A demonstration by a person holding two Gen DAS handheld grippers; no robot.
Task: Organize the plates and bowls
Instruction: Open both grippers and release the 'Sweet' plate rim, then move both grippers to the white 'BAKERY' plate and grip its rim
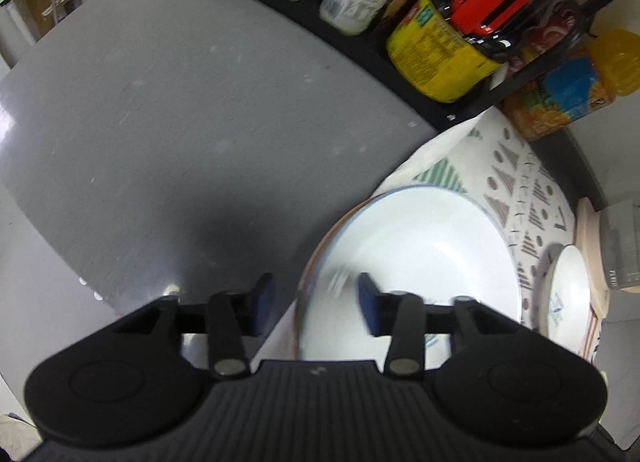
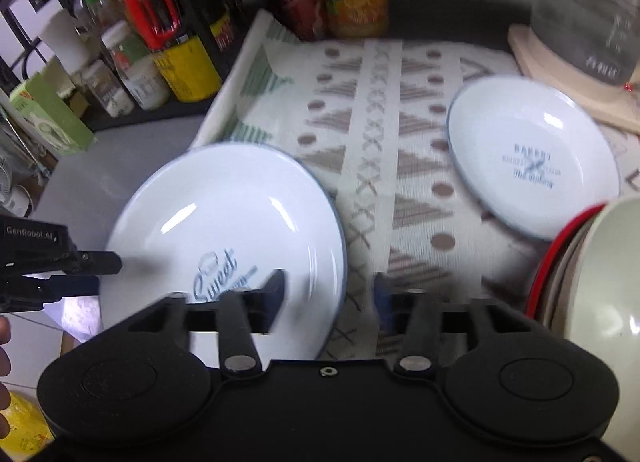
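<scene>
left wrist: looks steeply down along the left tongs (image 1: 316, 302), close over the big plate (image 1: 416, 254) and counter (image 1: 180, 133) | right wrist: looks steeply down along the right tongs (image 2: 330, 298), close | shared: big plate, small plate (image 2: 532, 157), mat (image 2: 376, 129)

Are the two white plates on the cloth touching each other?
Apart. The right wrist view shows the large plate and the small plate with a wide strip of patterned cloth bare between them.
</scene>
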